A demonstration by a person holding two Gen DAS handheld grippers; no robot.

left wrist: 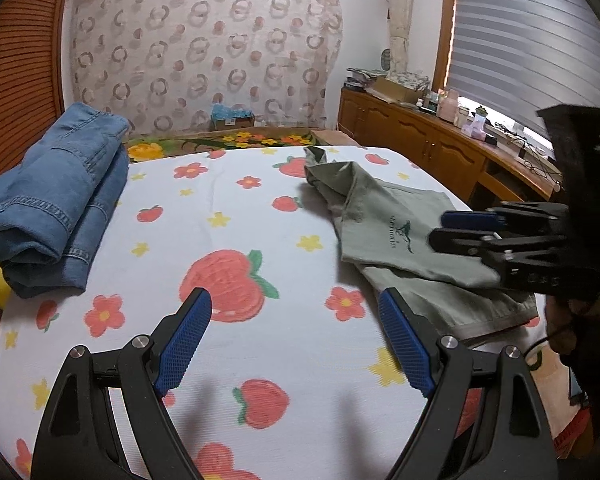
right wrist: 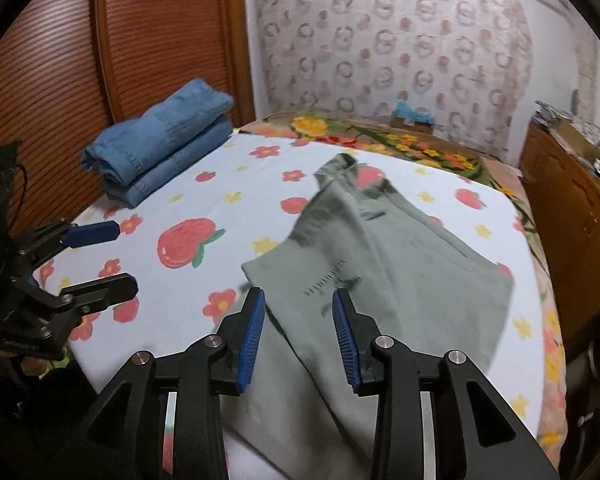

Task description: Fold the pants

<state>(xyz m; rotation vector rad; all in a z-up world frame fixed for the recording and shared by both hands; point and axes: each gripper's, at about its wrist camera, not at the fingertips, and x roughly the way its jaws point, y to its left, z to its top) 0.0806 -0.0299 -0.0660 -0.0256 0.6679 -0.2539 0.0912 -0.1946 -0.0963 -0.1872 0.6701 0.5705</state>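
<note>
Right wrist view: both grippers empty over the bed, green pants unfolded.
Nearest, right gripper (right wrist: 298, 336) hovers fingers spread above the pants (right wrist: 384, 264), probably lining up a grasp; left gripper (left wrist: 296, 344), spread wide, waits beside them over the sheet (left wrist: 228, 220). Beyond the pants, folded jeans (right wrist: 160, 156) sit aside.

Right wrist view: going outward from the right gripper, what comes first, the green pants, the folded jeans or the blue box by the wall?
1. Green pants, right at its fingers.
2. Folded jeans, far left.
3. Blue box, by the far wall.
</note>
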